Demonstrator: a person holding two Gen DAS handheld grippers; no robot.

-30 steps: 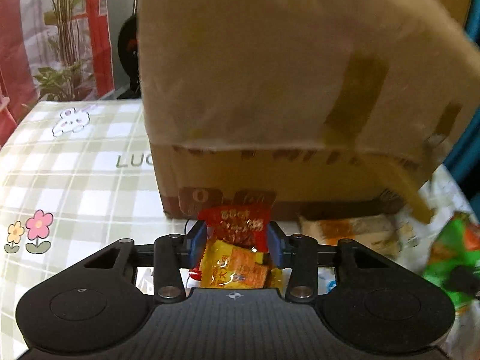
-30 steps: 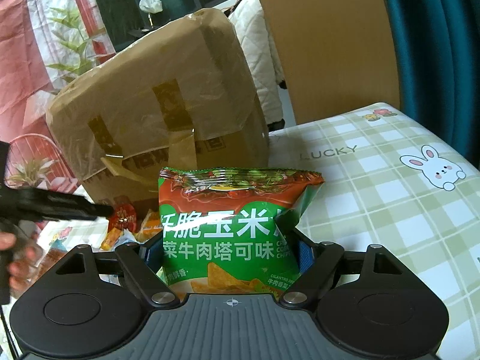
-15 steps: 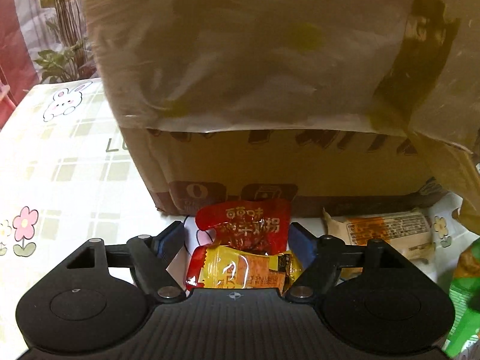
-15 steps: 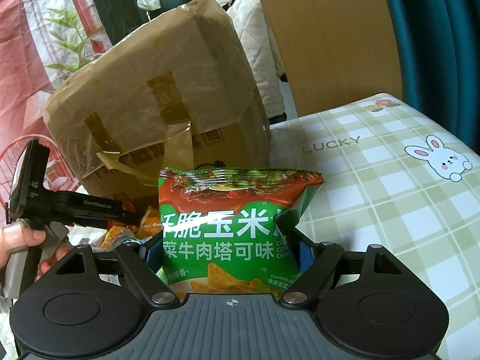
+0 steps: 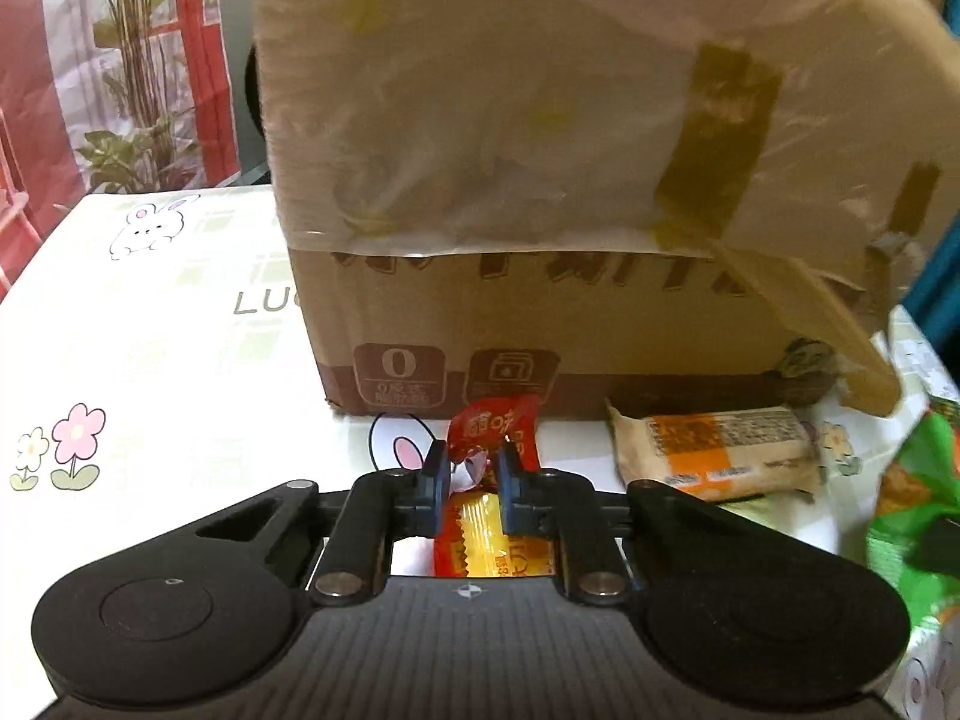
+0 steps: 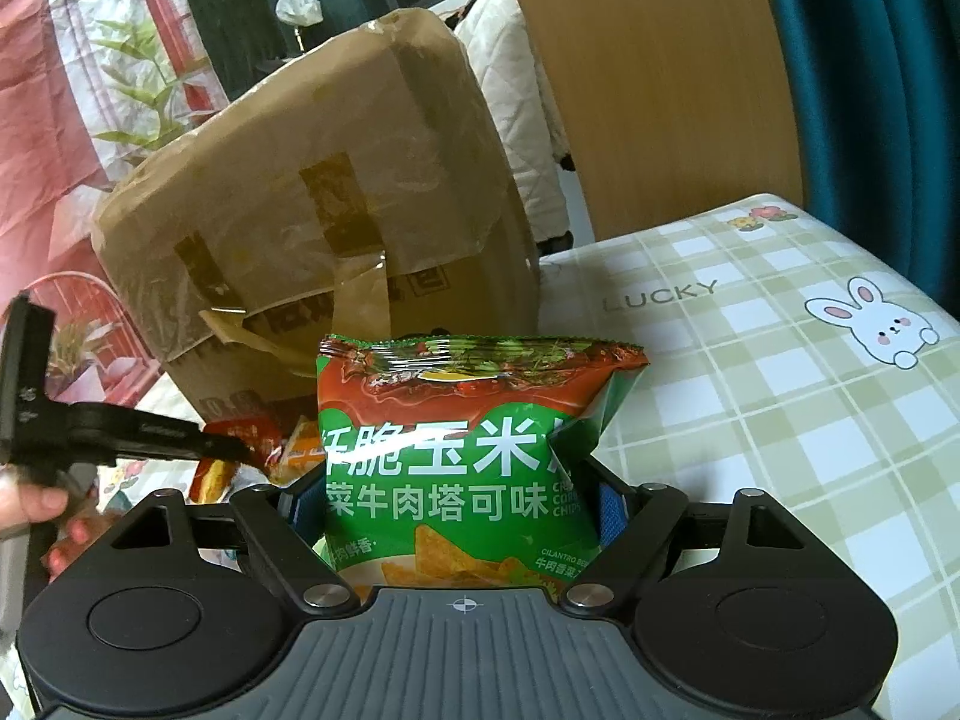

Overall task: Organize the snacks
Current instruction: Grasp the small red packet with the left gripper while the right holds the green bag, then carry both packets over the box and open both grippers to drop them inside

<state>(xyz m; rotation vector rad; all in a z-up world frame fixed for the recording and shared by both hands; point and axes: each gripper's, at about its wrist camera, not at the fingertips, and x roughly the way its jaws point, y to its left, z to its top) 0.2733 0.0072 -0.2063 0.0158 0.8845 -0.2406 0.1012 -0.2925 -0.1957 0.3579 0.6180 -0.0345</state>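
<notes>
Now the left gripper [image 5: 471, 483] has just been closing, and its blue-padded jaws pinch the crinkled red foil snack packet [image 5: 493, 433] between them, just in front of the big taped brown cardboard box [image 5: 570, 180]. Below that packet, nearer the camera, a yellow-and-red wrapped snack [image 5: 489, 546] lies on the surface [image 5: 150, 330], a green-checked cloth with rabbits and flowers. To the right of the pinched packet, also in front of the box, rests a beige-and-orange wrapped bar [image 5: 714, 450].

The right gripper [image 6: 462, 498] has its jaws standing wide, pressed on both sides of a puffy green corn-chip bag [image 6: 462, 438], held upright in front of the box's right corner. In that view a hand [image 6: 30, 501] grips the left gripper's handle at the left edge.
</notes>
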